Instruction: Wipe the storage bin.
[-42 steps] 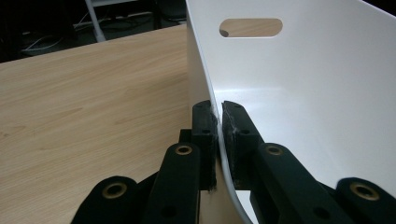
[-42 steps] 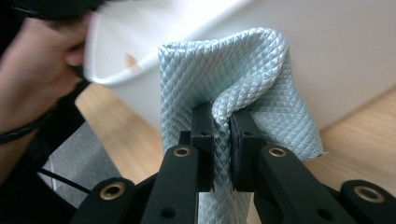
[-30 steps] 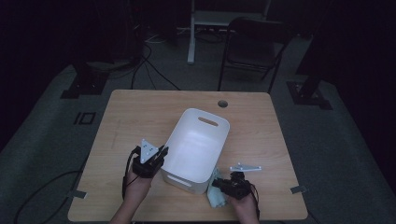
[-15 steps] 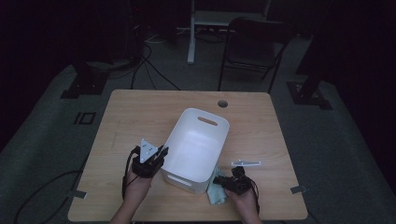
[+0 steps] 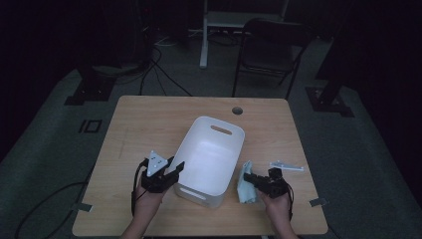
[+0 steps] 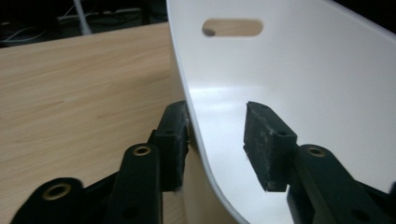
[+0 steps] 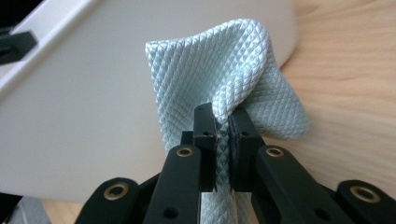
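On table, cloth (image 7: 219, 74) between fingers (image 7: 205, 140)

White bin (image 5: 209, 154), pale mint cloth (image 7: 224, 70) with diamond weave, light woodgrain table (image 5: 149, 124), black tongs (image 7: 223, 122)

Pretty dark room, only the light wooden bench (image 5: 149, 124) is really lit. Grey carpet floor (image 5: 45, 164) all around, a black folding chair (image 5: 271, 50) behind it, cables (image 5: 159, 64) snaking across the floor, black stand bases (image 5: 89, 92) either side.
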### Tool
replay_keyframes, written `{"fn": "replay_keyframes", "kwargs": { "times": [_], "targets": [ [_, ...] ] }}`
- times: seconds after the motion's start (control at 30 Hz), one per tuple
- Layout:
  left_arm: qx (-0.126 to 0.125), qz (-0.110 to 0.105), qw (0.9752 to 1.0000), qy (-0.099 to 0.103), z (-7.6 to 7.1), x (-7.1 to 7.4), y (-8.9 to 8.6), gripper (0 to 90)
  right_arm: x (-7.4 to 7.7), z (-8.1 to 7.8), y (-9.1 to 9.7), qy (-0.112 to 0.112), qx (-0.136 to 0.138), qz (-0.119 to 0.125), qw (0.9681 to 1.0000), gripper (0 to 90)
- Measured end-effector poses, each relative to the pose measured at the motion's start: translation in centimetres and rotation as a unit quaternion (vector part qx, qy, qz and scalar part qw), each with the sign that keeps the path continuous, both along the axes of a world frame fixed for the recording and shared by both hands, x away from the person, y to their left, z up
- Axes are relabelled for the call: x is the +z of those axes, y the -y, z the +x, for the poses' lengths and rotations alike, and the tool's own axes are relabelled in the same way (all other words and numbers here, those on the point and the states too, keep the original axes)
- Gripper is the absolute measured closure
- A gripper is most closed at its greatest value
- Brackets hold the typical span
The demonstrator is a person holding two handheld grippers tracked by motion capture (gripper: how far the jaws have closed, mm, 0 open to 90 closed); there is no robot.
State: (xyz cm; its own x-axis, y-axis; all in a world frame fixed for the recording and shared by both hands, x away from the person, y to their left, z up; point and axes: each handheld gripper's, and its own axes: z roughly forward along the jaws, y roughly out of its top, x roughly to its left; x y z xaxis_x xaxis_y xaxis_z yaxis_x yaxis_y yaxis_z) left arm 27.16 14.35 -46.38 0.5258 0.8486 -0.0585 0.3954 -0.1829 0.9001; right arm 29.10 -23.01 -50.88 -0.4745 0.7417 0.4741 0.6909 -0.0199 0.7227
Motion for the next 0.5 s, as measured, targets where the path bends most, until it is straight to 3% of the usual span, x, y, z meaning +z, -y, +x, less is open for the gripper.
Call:
{"fn": "replay_keyframes", "kwargs": {
  "times": [0.23,0.5],
  "targets": [
    [-0.018,-0.003,0.9998,0.003,-0.7,0.4,0.0,51.1,0.6,0.1,2.1,0.008,-0.024,0.004,0.9997,83.7],
    [-0.038,-0.007,0.9992,0.008,-1.8,0.7,0.2,49.1,0.2,0.3,2.7,0.003,-0.028,0.007,0.9996,83.7]
  ]
}}
